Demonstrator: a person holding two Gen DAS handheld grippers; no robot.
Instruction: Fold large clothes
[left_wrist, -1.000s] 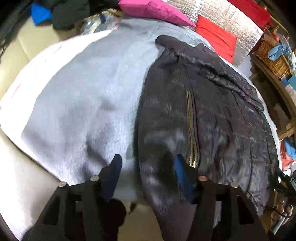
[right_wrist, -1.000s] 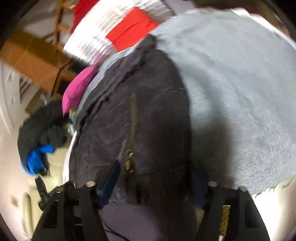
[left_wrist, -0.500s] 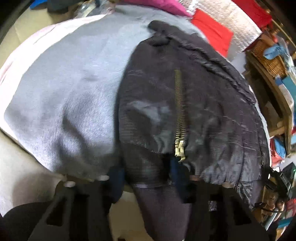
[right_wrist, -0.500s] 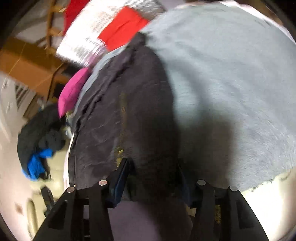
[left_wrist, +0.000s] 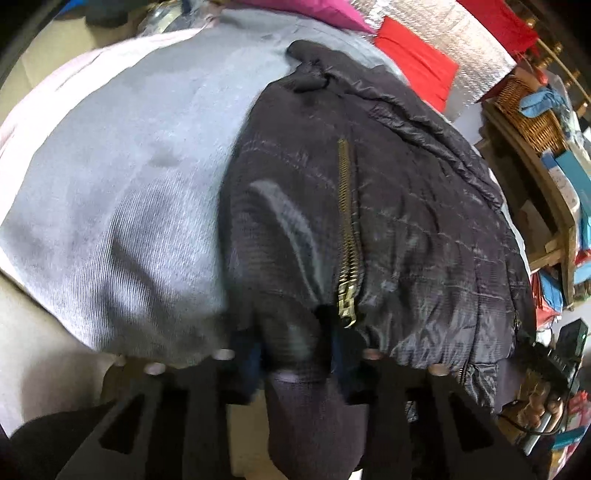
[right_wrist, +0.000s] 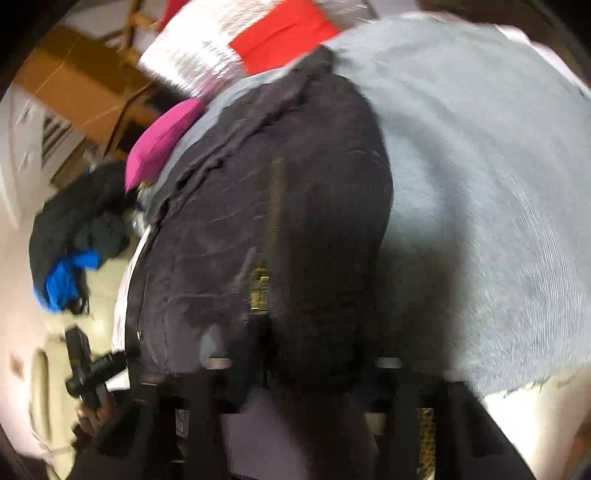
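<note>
a: two grippers bite the dark jacket (left_wrist: 388, 206) at its near hem, at 6 o'clock in each view; left gripper (left_wrist: 295, 354) and right gripper (right_wrist: 314, 362) are both closing, cloth bunched between the jaws

b: so the step is the grab. next?

a: probably lift together and carry the hem toward the collar at 12

b: room?

a: grey sheet (left_wrist: 129, 192) lies bare at 9 in the left view; wooden shelf (left_wrist: 546, 206) crowds 3
</note>
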